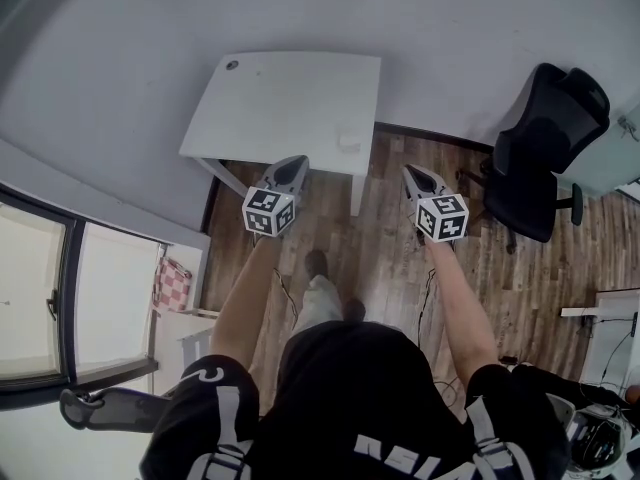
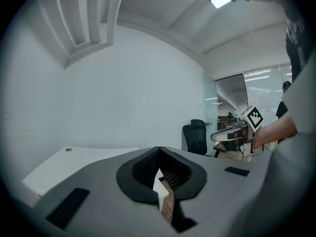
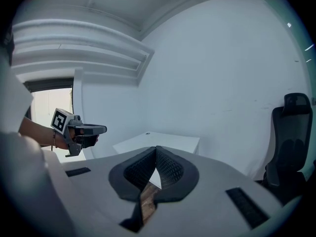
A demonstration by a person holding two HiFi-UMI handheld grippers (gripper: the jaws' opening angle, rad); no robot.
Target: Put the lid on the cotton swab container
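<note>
A white table (image 1: 285, 103) stands ahead of me against the wall. Near its front right edge lies a small white object (image 1: 348, 140), too small to tell whether it is the container or the lid. My left gripper (image 1: 296, 165) is held in the air before the table's front edge, shut with nothing in it. My right gripper (image 1: 412, 174) hangs over the wooden floor to the right of the table, also shut and empty. In the left gripper view the jaws (image 2: 158, 150) meet; in the right gripper view the jaws (image 3: 156, 148) meet too.
A black office chair (image 1: 545, 153) stands at the right on the wooden floor (image 1: 380, 248). A small dark round spot (image 1: 232, 65) marks the table's far left corner. A glass door (image 1: 40, 298) is at my left, and a white shelf (image 1: 600, 313) at the far right.
</note>
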